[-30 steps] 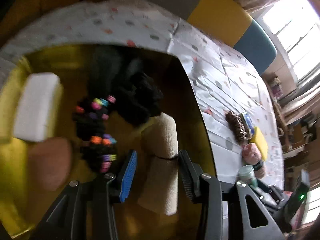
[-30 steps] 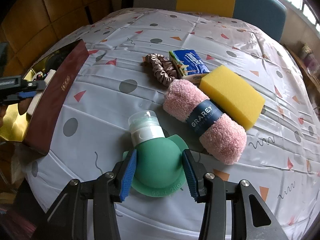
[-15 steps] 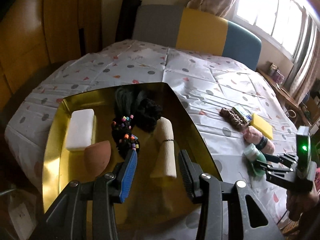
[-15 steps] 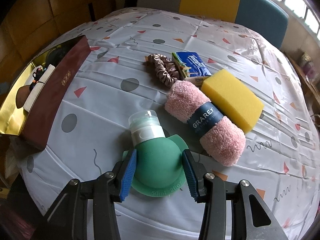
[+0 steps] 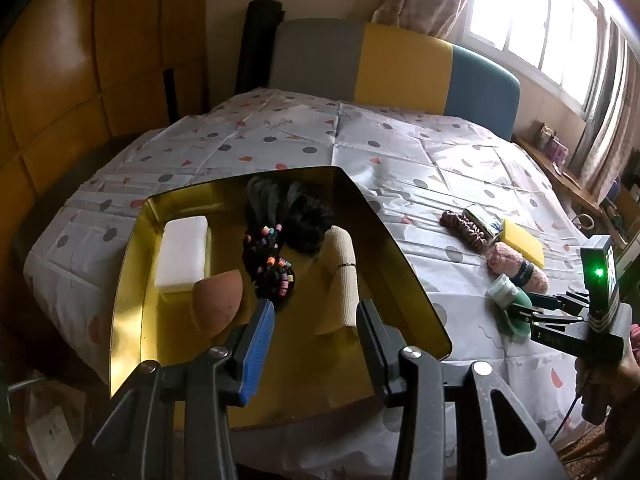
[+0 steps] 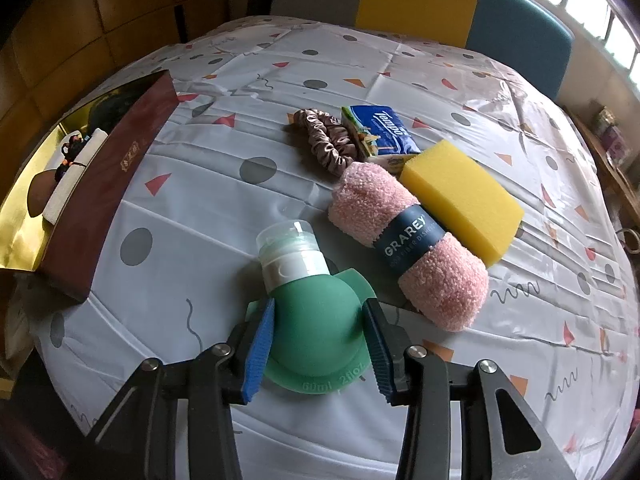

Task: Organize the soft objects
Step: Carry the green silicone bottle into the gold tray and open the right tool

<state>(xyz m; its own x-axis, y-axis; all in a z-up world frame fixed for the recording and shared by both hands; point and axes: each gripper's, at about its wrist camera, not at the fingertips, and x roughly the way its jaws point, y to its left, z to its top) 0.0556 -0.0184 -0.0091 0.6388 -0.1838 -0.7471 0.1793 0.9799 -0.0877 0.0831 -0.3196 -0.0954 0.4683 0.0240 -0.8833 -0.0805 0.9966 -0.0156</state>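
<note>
On the near table edge, label lines follow.
Right gripper: jaws set against both sides of the green silicone bottle; whether they truly clamp it, cannot tell. Bottle lies on the tablecloth, cap pointing away.
Left gripper: jaws apart, nothing between them, hovering over the near end of the gold tray.
Step in hand: judging by this, bottle pickup for transfer to the tray; lift not yet made.
Next move needs: a firm squeeze, since the soft rounded body will likely give and could slip; then a carry leftward over the box's maroon side wall.
Tray contents: cream rolled bandage, terracotta teardrop sponge, white foam block, black hair ties with coloured beads, dark fluffy bundle.
Left to sort, just beyond the bottle: fuzzy pink towel roll with a dark paper band, porous yellow sponge touching it, satin brown scrunchie, glossy blue tissue pack.
Far side: chair back in grey, yellow and blue.
</note>
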